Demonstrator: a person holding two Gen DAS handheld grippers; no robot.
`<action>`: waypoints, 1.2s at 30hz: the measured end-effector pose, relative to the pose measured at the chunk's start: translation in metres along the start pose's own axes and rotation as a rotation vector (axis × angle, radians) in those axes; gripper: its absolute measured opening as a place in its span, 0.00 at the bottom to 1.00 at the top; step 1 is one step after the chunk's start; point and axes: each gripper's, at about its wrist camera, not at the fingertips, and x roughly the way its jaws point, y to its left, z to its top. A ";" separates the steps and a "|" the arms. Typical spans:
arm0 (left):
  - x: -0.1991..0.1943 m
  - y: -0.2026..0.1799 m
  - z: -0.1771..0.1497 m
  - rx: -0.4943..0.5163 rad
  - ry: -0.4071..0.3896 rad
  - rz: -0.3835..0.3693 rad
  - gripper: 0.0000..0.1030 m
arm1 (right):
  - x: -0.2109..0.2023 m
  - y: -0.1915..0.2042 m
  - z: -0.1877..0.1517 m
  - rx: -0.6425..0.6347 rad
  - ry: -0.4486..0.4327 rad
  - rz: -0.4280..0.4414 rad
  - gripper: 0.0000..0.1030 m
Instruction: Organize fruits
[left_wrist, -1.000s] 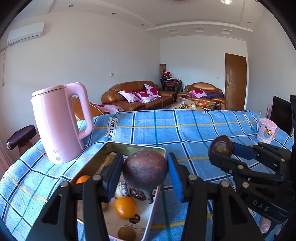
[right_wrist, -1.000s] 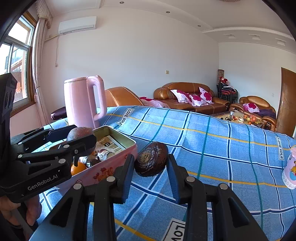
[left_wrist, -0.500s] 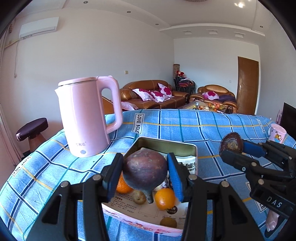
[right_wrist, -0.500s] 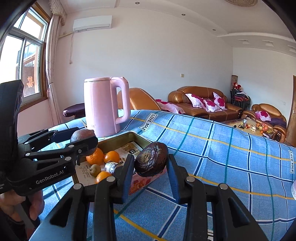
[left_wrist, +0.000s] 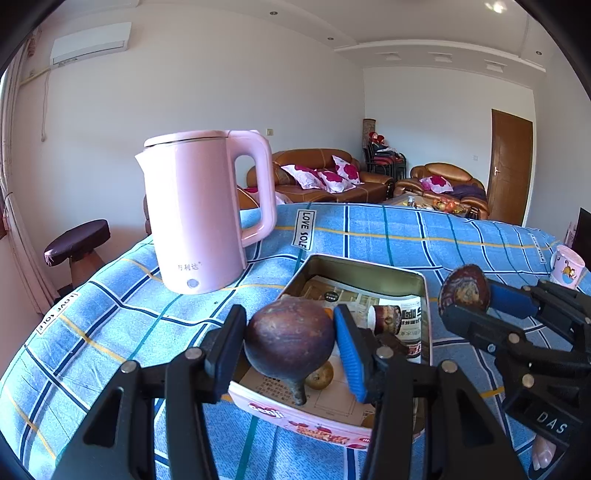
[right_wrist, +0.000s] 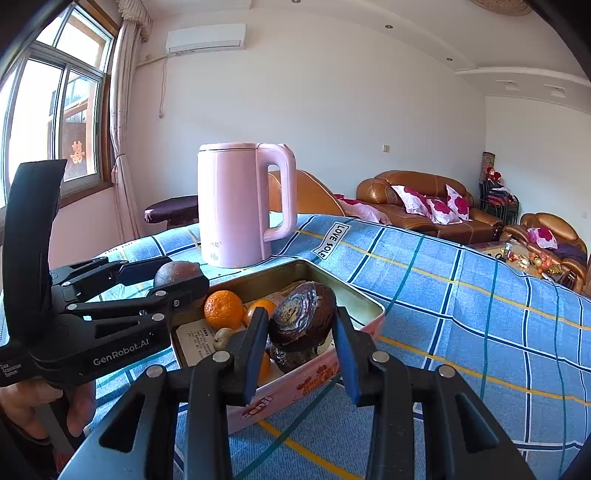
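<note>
My left gripper (left_wrist: 291, 343) is shut on a round dark purple fruit with a stem (left_wrist: 290, 338) and holds it over the near left corner of the open metal tin (left_wrist: 369, 267). My right gripper (right_wrist: 299, 328) is shut on a wrinkled dark brown fruit (right_wrist: 302, 316) above the tin's near edge (right_wrist: 347, 295). The tin holds oranges (right_wrist: 223, 308), a small brownish fruit (left_wrist: 319, 374), dark fruits and printed paper. Each gripper shows in the other's view, the right one (left_wrist: 469, 291) and the left one (right_wrist: 181, 275), each with its fruit.
A pink electric kettle (left_wrist: 201, 210) stands on the blue checked tablecloth (left_wrist: 369, 229) just behind the tin on the left. A small printed cup (left_wrist: 567, 266) sits at the far right. A stool (left_wrist: 79, 240) stands beyond the table's left edge, sofas behind.
Both grippers have swung left toward the tin with their fruits still held. The tin and kettle now sit more central, and the right gripper's fruit is over the tin.
</note>
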 end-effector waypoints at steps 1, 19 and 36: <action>0.000 0.001 0.000 -0.001 0.001 0.003 0.49 | 0.000 0.002 0.000 -0.003 0.002 0.004 0.37; 0.010 0.009 -0.012 -0.007 0.059 0.023 0.49 | 0.021 0.026 -0.009 -0.040 0.090 0.043 0.37; -0.003 0.000 -0.011 0.022 0.021 0.031 0.68 | 0.029 0.022 -0.017 -0.015 0.162 0.064 0.52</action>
